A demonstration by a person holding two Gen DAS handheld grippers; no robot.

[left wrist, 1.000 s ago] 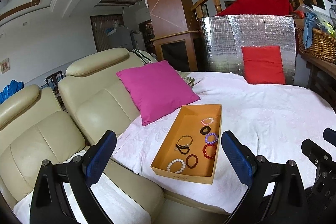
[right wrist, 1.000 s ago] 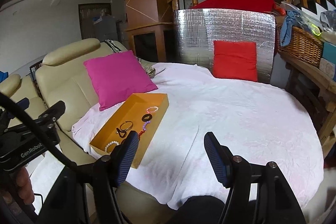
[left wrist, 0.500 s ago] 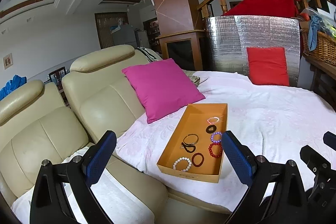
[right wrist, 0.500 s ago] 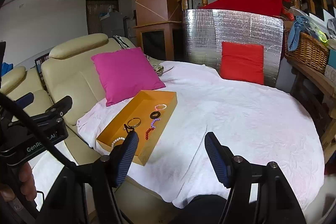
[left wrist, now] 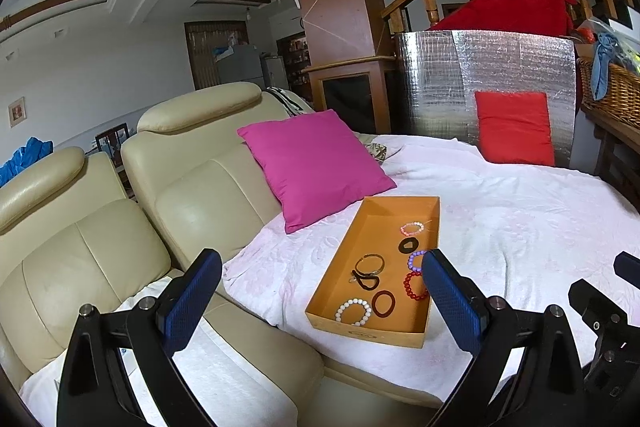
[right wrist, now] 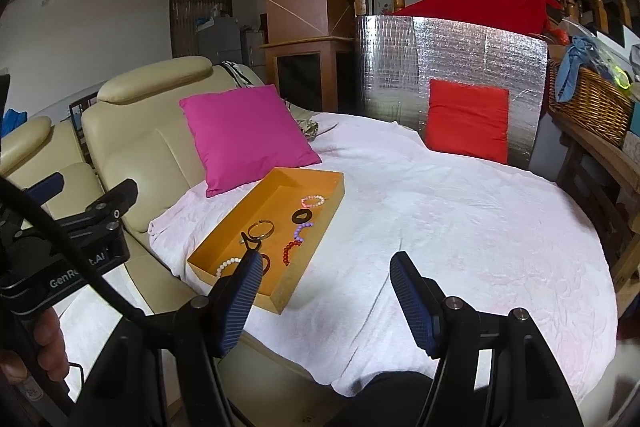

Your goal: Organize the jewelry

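Above white bedding (right wrist: 460, 227), both hand-held grippers (left wrist: 320, 291) (right wrist: 324, 291) gape empty, touching nothing.

The left gripper (left wrist: 320, 301) hangs with its jaws wide apart and nothing between them, over the edge of a cream sofa (left wrist: 100, 239) and a white cloth (left wrist: 520, 227). On the cloth lies an orange tray (left wrist: 348, 303), just beside a pink cushion (left wrist: 316, 163), holding a white bead bracelet (left wrist: 353, 311), a dark red ring (left wrist: 384, 303), a red bead bracelet (left wrist: 414, 285), a purple bead bracelet (left wrist: 415, 261), a black ring (left wrist: 408, 246), a pink bead bracelet (left wrist: 412, 228), a metal bangle (left wrist: 370, 263) and a black loop (left wrist: 366, 281), all apart from the gripper. Farther back a red cushion (left wrist: 514, 133) leans on a silver foil panel (left wrist: 440, 75), a wicker basket (left wrist: 612, 91) sits at the right, and part of the right gripper (left wrist: 604, 311) shows at the lower right edge.
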